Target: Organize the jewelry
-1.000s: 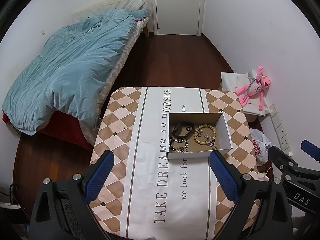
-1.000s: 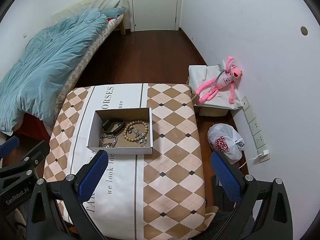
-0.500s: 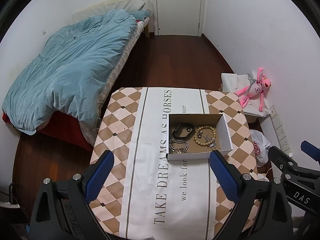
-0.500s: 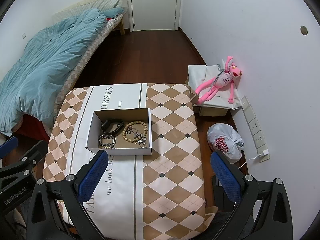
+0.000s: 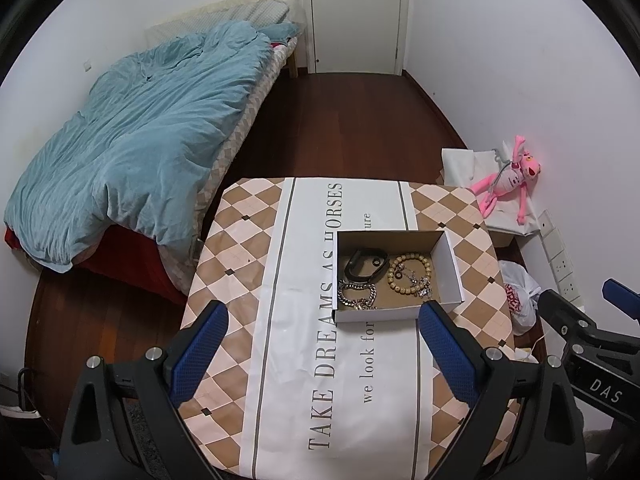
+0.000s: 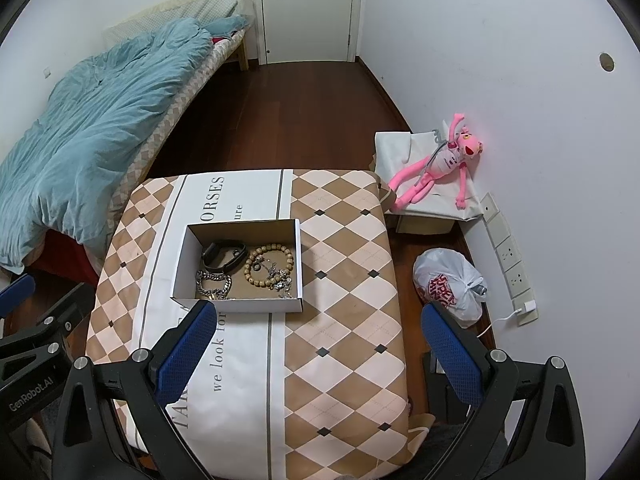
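Over on the far left you had the bed with its rumpled blue blanket, up against the wall. Next to it sat the surface, covered in a checked cloth with a white printed strip down the middle.

Your left tool hung above the near edge of that surface with its blue pads spread wide apart, nothing between them. The box sat just ahead of it and a bit to the right, open on top.

Inside the box, the silver chain lay in the near-left corner, the black band just behind it, and the wooden bead bracelet to the right with some small silver bits lying on and beside it. Can't tell exactly what those little pieces were.

Your right tool was also spread wide and held nothing, hovering over the near right part of the surface, with its left pad just short of the box's front wall.

Past the surface's right edge you had a pink plush toy lying on a white-covered box by the wall, and a white plastic bag on the floor near the wall sockets.
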{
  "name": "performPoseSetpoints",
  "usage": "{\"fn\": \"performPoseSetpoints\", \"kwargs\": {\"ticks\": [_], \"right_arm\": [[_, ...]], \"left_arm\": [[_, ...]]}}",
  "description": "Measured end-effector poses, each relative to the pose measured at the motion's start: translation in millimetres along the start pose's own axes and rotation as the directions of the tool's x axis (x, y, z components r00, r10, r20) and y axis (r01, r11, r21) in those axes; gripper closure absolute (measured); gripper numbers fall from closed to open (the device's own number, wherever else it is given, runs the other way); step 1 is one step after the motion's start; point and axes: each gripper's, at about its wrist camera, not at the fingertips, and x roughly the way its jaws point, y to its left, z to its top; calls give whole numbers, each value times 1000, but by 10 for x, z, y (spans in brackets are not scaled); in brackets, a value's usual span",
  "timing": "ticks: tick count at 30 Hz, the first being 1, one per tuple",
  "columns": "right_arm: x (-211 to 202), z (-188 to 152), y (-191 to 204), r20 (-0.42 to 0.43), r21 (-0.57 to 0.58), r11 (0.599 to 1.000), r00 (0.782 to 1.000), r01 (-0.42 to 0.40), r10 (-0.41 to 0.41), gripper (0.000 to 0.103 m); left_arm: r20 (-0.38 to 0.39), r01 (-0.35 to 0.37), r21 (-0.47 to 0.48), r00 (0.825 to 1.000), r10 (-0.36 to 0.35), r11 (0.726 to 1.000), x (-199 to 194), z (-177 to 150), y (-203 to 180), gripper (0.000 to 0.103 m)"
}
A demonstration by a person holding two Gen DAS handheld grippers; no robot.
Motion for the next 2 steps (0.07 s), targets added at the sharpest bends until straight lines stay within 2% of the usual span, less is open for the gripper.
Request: {"fn": "performPoseSetpoints", "kwargs": {"ticks": [2], "right_arm": [[-5, -8, 2, 1, 2, 1000, 1000, -2, 2, 0]], "left_arm": [[4, 0, 2, 1000, 0, 1000, -8, 10, 4, 6]]}}
